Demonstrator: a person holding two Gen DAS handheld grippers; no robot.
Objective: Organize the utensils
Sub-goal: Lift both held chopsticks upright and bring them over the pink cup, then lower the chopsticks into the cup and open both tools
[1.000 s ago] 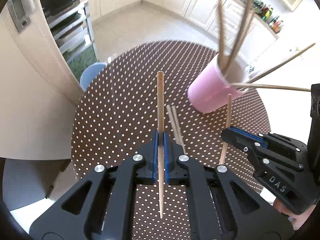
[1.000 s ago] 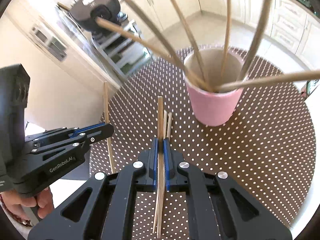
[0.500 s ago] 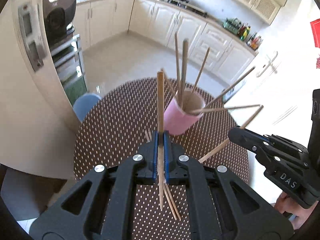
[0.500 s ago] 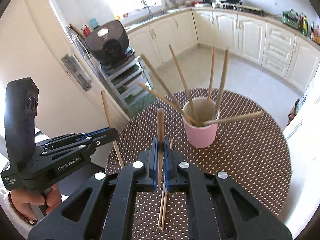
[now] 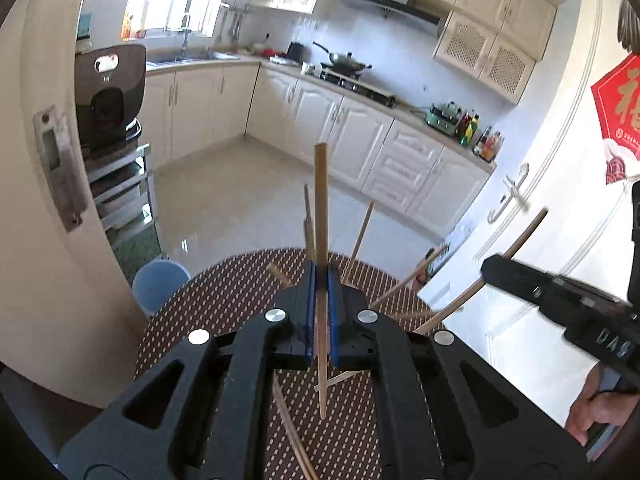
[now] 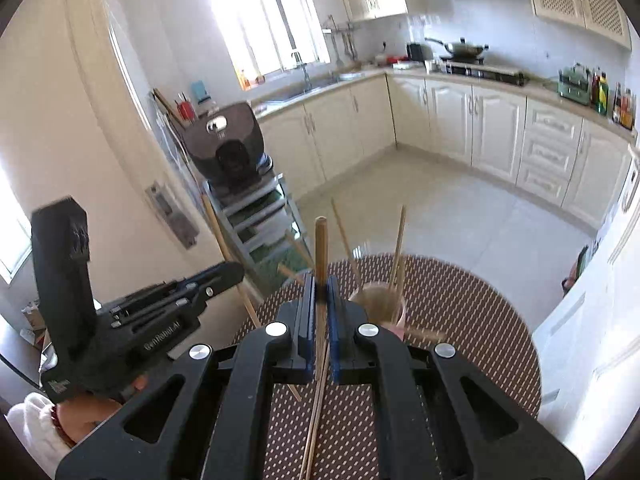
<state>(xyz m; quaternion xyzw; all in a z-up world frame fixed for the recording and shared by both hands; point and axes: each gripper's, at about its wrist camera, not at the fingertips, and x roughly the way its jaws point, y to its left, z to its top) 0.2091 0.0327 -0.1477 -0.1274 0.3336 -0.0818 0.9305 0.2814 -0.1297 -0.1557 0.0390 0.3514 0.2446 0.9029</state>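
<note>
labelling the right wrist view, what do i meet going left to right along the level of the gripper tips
left gripper with its chopstick → right gripper clamping an upright chopstick → pink cup holding more chopsticks → bare dotted tablecloth → white door

Cream cabinets [image 6: 496,120] line two walls; a bright window [image 6: 256,20] lights the glossy pale tiled floor [image 5: 240,200].
</note>
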